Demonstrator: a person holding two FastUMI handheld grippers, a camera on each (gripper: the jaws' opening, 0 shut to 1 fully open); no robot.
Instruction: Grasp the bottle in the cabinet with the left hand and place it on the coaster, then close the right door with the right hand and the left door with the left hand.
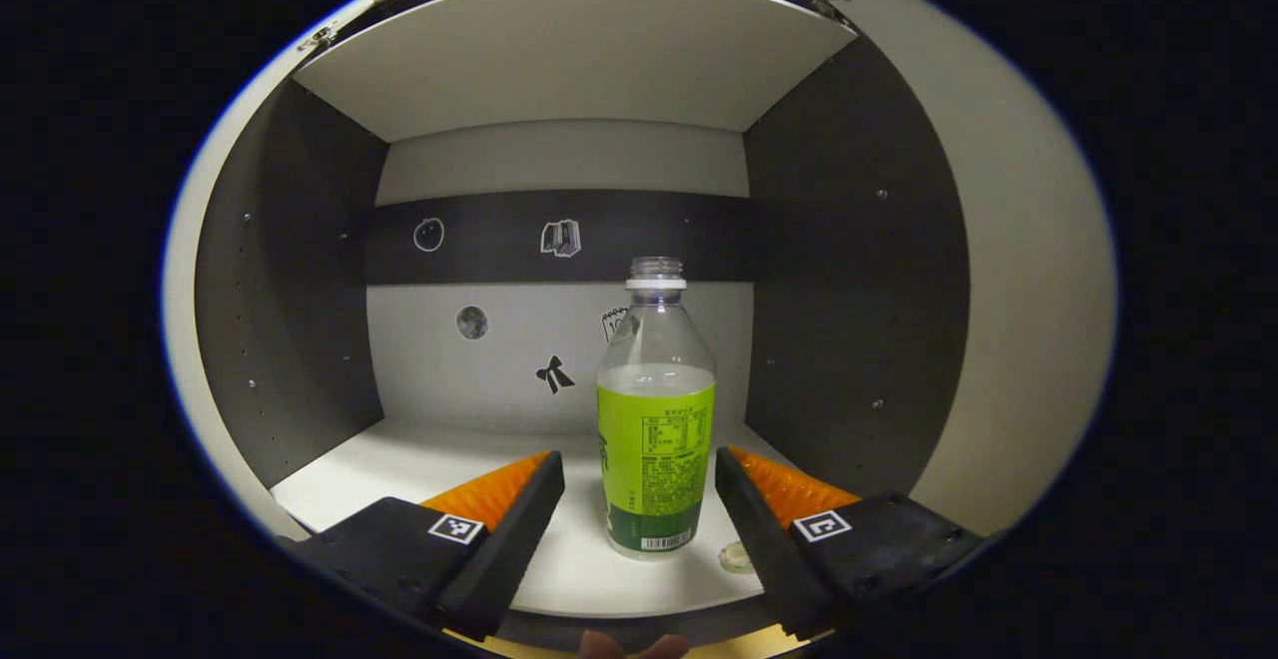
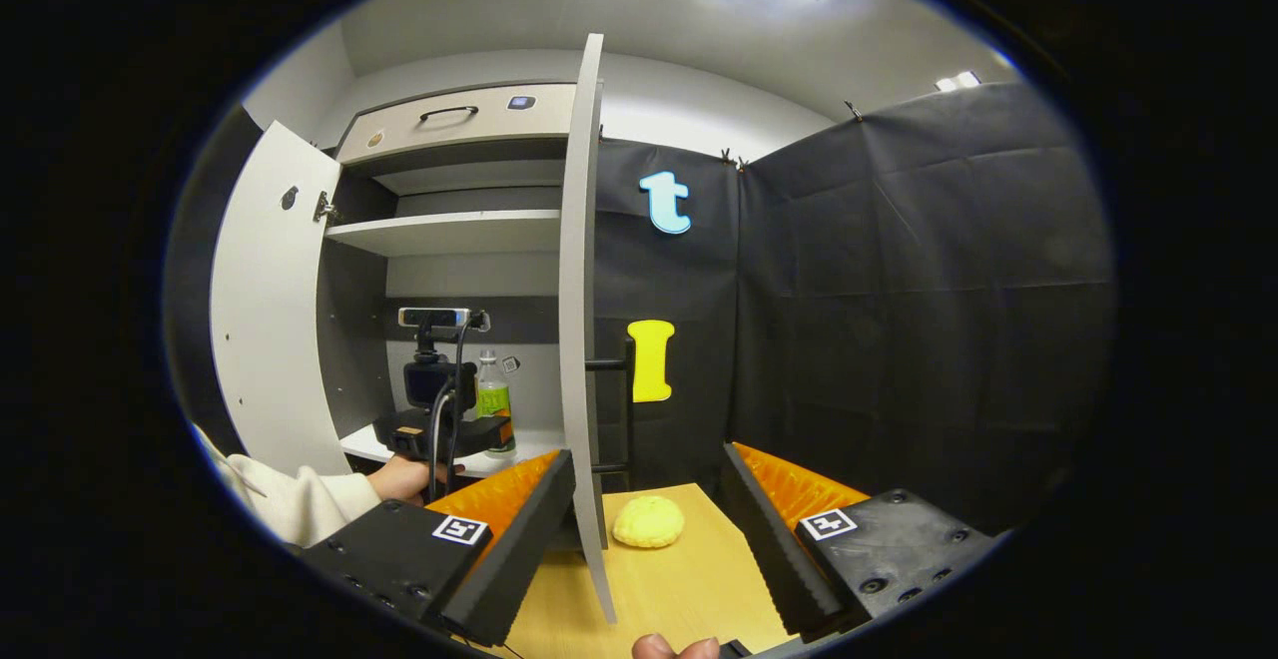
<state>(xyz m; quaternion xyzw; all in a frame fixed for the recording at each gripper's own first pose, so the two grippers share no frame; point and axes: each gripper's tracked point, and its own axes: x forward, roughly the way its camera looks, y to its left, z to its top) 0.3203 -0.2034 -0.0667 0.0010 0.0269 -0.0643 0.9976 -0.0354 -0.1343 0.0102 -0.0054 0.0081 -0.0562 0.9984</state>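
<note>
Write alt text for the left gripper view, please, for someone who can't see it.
An uncapped clear plastic bottle with a green label stands on the white cabinet shelf, between the open left gripper fingers, not yet gripped. Small black stickers dot the cabinet's back wall.

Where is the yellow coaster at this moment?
In the right gripper view, the coaster lies on the wooden table, just right of the open right cabinet door and between the right gripper fingers.

The cabinet [image 1: 559,70] interior was viewed closely from the left gripper view. It was seen from farther back in the right gripper view; the bottle [image 1: 654,409] was shared.
</note>
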